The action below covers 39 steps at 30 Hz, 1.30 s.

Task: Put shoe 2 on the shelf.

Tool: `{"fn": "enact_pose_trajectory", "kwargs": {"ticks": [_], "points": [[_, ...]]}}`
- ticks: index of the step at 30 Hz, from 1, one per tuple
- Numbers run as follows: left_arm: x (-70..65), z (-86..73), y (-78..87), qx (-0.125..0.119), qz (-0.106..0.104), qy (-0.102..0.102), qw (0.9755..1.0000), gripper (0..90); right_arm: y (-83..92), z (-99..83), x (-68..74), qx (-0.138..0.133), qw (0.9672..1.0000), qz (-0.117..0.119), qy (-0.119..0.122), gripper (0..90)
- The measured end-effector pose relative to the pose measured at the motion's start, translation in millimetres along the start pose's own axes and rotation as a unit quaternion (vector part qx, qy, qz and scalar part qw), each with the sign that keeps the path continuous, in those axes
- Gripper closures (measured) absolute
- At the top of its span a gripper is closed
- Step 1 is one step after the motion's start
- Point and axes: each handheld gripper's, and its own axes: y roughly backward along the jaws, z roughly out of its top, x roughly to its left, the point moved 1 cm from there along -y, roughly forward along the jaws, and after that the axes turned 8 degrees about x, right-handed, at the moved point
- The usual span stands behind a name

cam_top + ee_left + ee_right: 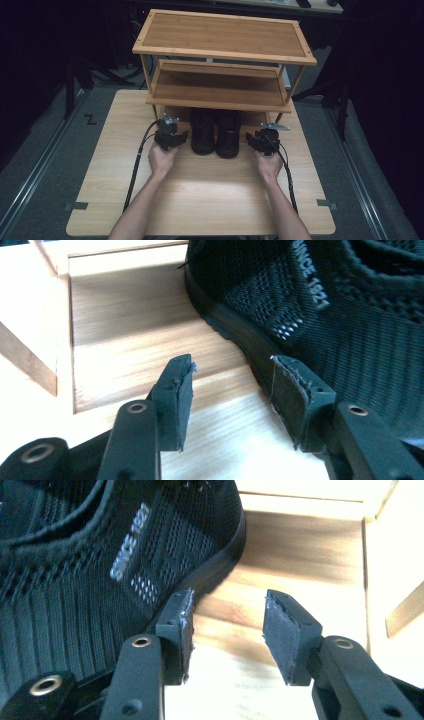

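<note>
The left gripper [231, 390] has its jaws apart with worn, frayed pads [176, 400], nothing between them; the right gripper [227, 630] stands the same (only bare wood in both gaps). Just beyond sit two black knit-mesh shoes [216, 134] on the pale table [200, 200], toes under the bamboo rack [220, 50].

The two shoes [216, 132] stand side by side between the left gripper [176, 136] and right gripper [254, 140], under the rack [220, 95] behind.
</note>
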Motion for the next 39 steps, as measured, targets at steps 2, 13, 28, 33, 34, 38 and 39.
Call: {"fn": "enact_pose_trajectory", "kwargs": {"ticks": [2,13,28,33,34,38,39], "points": [[-0.6,-2.8,4.3,-0.004,-0.001,-0.003,1.0,49.6,3.7,-3.5,-1.7,-0.002,1.0,0.001,0.0,54.5],[-3.4,-18.7,29.8,-0.02,-0.018,-0.008,0.9996,46.1,29.7,-21.7,-11.9,-0.018,0.9998,0.01,-0.003,52.2],[-9.3,-35.9,50.5,-0.031,-0.021,-0.02,0.9991,43.7,57.1,-41.1,-21.2,-0.027,0.9996,0.012,-0.004,51.3],[-5.4,-45.1,55.9,-0.033,-0.018,-0.02,0.9991,43.6,61.1,-46.7,-25.2,-0.026,0.9996,0.014,-0.003,51.2],[-4.9,-47.0,56.9,-0.032,-0.021,-0.016,0.9991,43.5,61.9,-48.1,-26.1,-0.026,0.9995,0.014,-0.005,51.1],[-0.8,-56.6,61.5,-0.033,-0.022,-0.008,0.9992,43.2,64.8,-53.7,-29.4,-0.019,0.9997,0.013,-0.006,50.6],[-0.2,-58.0,61.9,-0.035,-0.023,-0.005,0.9991,43.1,65.3,-54.6,-29.5,-0.018,0.9997,0.012,-0.006,50.6]]}}
